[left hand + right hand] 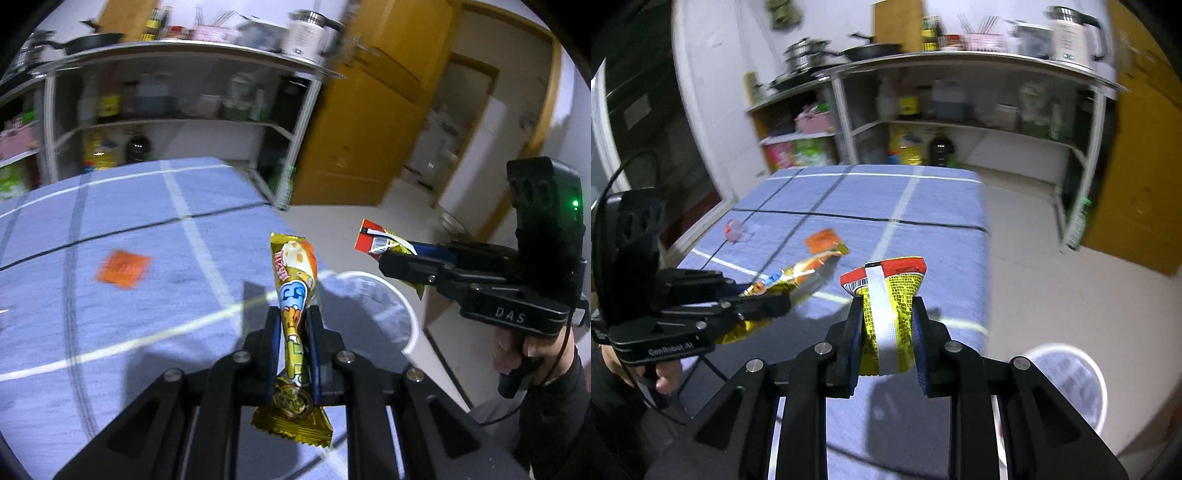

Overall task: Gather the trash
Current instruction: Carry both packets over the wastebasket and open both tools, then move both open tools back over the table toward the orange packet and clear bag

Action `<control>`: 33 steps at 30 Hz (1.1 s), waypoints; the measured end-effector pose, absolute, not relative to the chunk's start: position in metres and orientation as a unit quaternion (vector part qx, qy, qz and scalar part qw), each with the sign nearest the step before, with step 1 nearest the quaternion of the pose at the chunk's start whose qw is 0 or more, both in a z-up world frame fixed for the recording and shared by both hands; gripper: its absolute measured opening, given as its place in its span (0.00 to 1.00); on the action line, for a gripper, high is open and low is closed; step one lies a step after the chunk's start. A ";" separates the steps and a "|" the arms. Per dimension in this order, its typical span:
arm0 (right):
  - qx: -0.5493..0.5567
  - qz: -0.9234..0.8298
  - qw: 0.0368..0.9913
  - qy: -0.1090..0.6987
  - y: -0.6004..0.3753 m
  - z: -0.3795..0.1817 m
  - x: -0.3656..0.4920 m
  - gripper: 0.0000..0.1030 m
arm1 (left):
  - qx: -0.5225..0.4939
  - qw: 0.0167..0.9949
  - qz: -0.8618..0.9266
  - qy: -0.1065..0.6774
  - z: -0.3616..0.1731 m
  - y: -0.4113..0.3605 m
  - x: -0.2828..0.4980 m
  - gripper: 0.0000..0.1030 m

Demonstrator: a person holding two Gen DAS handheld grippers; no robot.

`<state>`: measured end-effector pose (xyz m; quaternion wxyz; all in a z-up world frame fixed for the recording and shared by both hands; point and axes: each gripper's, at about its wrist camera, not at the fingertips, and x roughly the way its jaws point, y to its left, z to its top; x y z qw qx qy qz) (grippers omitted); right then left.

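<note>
My left gripper (293,314) is shut on a long yellow snack wrapper (295,284) and holds it above the table's right edge. It also shows in the right wrist view (798,275). My right gripper (888,304) is shut on a yellow and red packet (890,291), held over the table's near right part. That packet (384,242) shows in the left wrist view, above the white bin (402,314). The white bin (1071,384) stands on the floor beside the table. An orange packet (123,267) lies on the blue tablecloth; it also shows in the right wrist view (823,240).
A blue checked tablecloth (871,199) covers the table. A small pink thing (733,230) lies near its left edge. Metal shelves (979,122) with bottles, pans and a kettle stand behind. A yellow door (362,140) is at the right.
</note>
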<state>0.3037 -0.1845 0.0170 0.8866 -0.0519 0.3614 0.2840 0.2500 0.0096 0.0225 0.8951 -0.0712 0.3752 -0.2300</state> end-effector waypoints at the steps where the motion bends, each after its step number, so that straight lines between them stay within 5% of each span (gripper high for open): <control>1: -0.046 0.277 0.889 0.362 -0.197 0.017 0.302 0.24 | -0.068 0.892 -0.237 0.378 0.021 -0.003 0.252 0.14; 14: 0.045 0.142 0.889 0.433 -0.368 -0.057 0.327 0.25 | -0.022 0.848 -0.311 0.428 0.003 -0.167 0.302 0.14; 25: 0.087 0.101 0.871 0.474 -0.414 -0.101 0.366 0.32 | 0.001 0.810 -0.295 0.507 -0.044 -0.232 0.353 0.15; 27: 0.091 0.094 0.868 0.479 -0.418 -0.107 0.369 0.32 | 0.002 0.807 -0.291 0.514 -0.049 -0.237 0.359 0.20; 29: 0.083 0.086 0.869 0.480 -0.418 -0.109 0.371 0.33 | 0.000 0.804 -0.288 0.520 -0.054 -0.240 0.361 0.35; 33: 0.082 0.075 0.871 0.478 -0.423 -0.107 0.370 0.34 | -0.011 0.804 -0.283 0.524 -0.058 -0.240 0.368 0.38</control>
